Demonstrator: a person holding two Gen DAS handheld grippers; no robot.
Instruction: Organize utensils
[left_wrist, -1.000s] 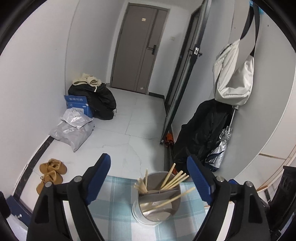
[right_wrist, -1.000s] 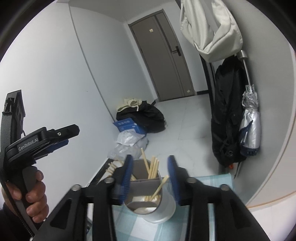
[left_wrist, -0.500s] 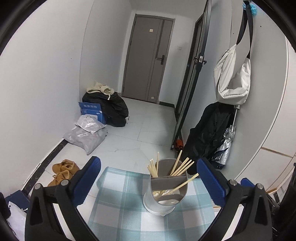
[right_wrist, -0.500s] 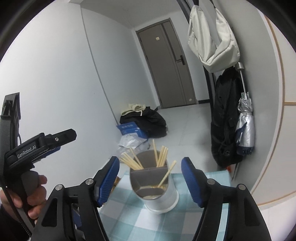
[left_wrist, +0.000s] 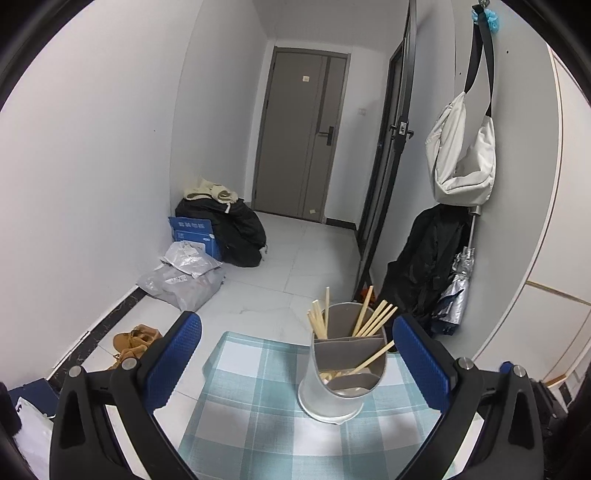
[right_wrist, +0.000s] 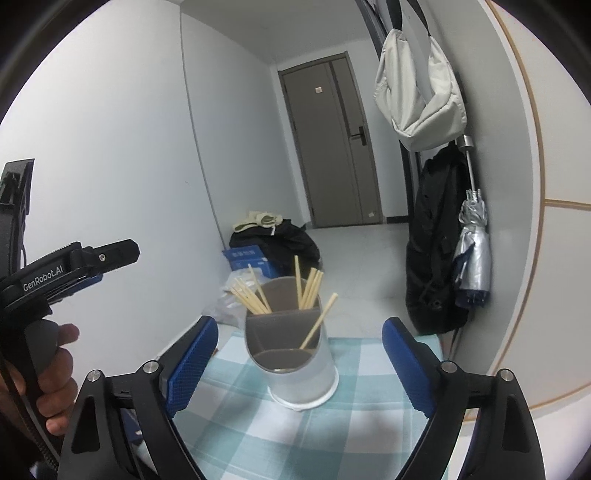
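Home entryway: front door (left_wrist: 301, 136), shoes (left_wrist: 135, 338), hanging bag (left_wrist: 461, 158).

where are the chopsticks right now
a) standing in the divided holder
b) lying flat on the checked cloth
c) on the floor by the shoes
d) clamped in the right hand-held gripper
a: the chopsticks stand tilted in the compartments of the divided holder on the checked cloth; the right hand-held gripper has nothing pressed between its opening jaws.
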